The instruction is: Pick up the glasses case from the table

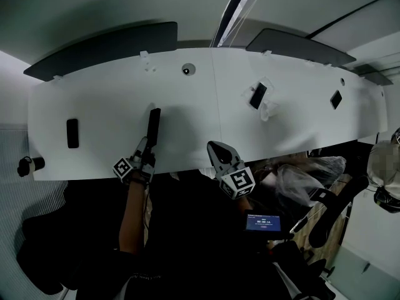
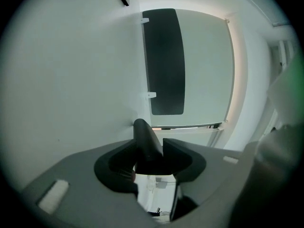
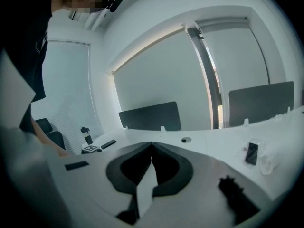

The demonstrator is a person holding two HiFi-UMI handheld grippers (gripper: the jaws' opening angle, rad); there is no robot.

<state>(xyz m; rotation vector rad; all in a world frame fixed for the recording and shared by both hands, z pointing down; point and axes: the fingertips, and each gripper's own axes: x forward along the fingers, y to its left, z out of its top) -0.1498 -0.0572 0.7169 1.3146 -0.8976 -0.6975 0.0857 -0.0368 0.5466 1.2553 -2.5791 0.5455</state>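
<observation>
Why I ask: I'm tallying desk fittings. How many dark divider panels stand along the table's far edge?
2. One divider panel stands on the left, the other on the right; more may be hidden past the table's right end.

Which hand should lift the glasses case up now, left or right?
Left. The left gripper has the dark glasses case between its jaws, which press on it in its own view. The right gripper sits apart at the table edge, jaws together on nothing.
</observation>
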